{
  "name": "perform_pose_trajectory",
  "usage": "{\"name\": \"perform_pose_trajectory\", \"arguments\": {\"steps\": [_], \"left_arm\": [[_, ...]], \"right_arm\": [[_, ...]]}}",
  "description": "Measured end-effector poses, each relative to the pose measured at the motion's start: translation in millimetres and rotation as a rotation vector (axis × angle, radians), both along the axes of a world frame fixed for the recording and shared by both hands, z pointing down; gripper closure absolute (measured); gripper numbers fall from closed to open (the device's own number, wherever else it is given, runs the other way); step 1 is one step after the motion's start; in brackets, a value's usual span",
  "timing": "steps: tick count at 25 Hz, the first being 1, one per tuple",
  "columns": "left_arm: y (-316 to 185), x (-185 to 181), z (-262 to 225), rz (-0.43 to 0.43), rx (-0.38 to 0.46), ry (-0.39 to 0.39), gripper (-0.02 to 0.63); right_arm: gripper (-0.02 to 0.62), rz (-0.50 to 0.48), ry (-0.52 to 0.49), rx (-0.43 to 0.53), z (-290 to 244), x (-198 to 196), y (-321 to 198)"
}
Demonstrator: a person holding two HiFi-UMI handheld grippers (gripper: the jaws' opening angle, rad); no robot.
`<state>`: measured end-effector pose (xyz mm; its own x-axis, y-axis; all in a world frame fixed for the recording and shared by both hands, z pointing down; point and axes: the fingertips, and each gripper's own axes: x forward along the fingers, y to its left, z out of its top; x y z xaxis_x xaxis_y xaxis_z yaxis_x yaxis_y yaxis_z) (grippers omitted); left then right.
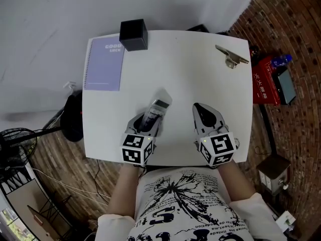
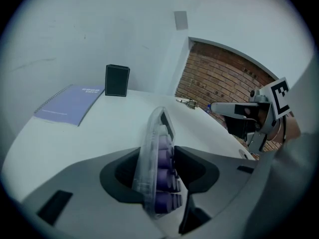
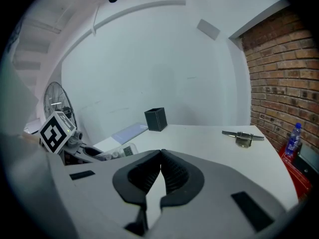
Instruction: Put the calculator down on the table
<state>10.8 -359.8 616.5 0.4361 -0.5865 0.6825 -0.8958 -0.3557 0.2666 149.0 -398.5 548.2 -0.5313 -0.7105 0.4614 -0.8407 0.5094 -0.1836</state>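
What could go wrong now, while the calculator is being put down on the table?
1. The calculator sits tilted on its narrow edge between the left tongs; once released, it may topple flat, perhaps face down.
2. If the tongs pull back without opening wide enough, they may drag it toward the near edge of the table.

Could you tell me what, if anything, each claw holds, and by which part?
The calculator stands edgewise between the left claw's jaws, keypad end; a firm grip cannot be confirmed; right claw: nothing.
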Motion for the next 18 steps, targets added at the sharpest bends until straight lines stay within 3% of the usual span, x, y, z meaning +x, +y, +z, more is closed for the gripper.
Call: {"name": "perform_pose_trajectory", "arguments": {"steps": [3, 9, 12, 18], "left_arm": [[-3, -10, 5, -0.032, -0.004, -0.019, 0.377], [-5, -25, 13, -0.09, -0.032, 0.029, 0.325], [-7, -37, 13, -0.119, -0.017, -0.008, 0.31], [-10, -41, -6, -0.091, 0.032, -0.004, 0.305]], "right_arm": [[0.58, -0.007, 0.001, 0.0, 1, -3, 0], [0.581, -0.017, 0.013, 0.008, -4, -9, 5], [0.58, -0.015, 0.021, 0.01, -8, -12, 7], [0.581, -0.004, 0.038, 0.024, -16, -22, 12]]}}
